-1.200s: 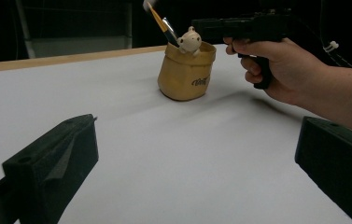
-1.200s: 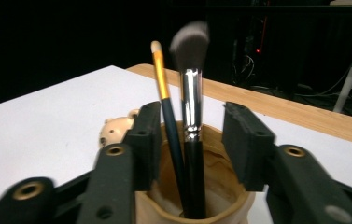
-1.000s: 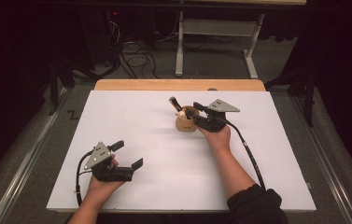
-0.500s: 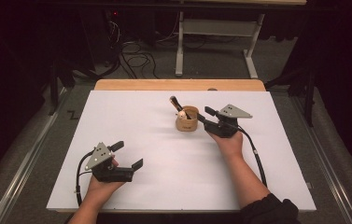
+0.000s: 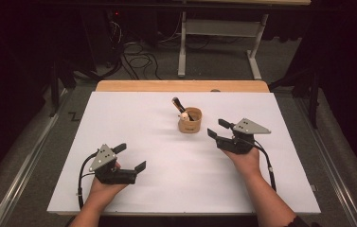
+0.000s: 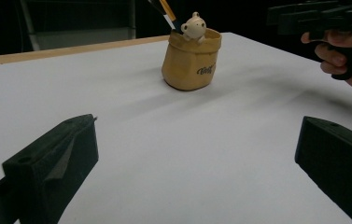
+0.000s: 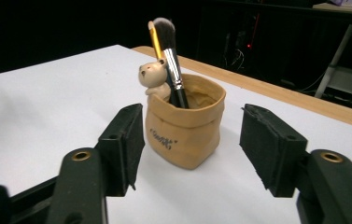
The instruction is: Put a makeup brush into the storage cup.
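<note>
High view: right hand-held gripper [image 5: 215,128] backed off right of holder cup [image 5: 190,121], jaws just opening, empty; brush [image 5: 180,105] left in cup, so placement looks done; bare tabletop [image 5: 133,118] all round | Left gripper view: left hand-held gripper [image 6: 194,154] wide open, empty, cup well ahead | Right gripper view: cup beyond the parted jaws, untouched, far wooden edge [image 7: 276,91] near.
</note>
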A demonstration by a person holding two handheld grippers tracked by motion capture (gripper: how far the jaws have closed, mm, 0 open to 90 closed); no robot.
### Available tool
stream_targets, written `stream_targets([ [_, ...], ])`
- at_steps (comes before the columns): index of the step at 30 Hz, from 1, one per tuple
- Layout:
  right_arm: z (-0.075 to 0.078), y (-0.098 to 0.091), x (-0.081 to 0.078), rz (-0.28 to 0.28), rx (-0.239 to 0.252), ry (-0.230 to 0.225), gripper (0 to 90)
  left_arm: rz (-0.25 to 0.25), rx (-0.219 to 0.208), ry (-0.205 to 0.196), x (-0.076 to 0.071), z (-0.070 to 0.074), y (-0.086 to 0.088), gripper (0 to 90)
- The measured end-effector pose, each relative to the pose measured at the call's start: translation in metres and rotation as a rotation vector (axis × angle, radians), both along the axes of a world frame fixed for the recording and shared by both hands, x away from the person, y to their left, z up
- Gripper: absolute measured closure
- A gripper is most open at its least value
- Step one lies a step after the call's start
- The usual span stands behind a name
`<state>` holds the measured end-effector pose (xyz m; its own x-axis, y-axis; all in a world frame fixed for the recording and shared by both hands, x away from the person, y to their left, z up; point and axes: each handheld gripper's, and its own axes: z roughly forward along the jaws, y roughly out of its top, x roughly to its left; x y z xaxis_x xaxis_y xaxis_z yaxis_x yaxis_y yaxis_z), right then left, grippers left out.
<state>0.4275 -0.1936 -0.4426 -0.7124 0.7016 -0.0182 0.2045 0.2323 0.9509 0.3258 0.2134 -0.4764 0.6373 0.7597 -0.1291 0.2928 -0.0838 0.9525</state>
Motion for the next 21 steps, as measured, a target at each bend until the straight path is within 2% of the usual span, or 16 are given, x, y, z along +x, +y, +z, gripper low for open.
stream_targets([
  [5,0.002,-0.008,-0.015,0.004,0.01,0.01,28.3,0.004,0.009,0.003,0.0,-0.001,-0.001,0.0],
  [8,0.003,-0.013,-0.022,-0.002,0.0,0.023,19.0,0.002,0.021,0.006,0.001,-0.002,-0.002,0.0],
  [10,0.004,-0.017,-0.028,-0.008,0.009,0.015,15.6,0.004,0.019,0.007,0.001,-0.002,-0.003,0.0],
  [14,0.004,-0.025,-0.038,-0.013,-0.008,0.015,7.8,0.009,0.021,0.009,0.001,-0.003,-0.003,0.0],
  [17,0.003,-0.033,-0.045,-0.024,-0.023,0.038,1.2,0.015,0.023,0.013,0.001,-0.003,-0.003,0.0],
  [21,0.0,-0.045,-0.054,-0.046,-0.042,0.047,0.0,0.019,0.023,0.013,0.001,-0.003,-0.004,0.0],
])
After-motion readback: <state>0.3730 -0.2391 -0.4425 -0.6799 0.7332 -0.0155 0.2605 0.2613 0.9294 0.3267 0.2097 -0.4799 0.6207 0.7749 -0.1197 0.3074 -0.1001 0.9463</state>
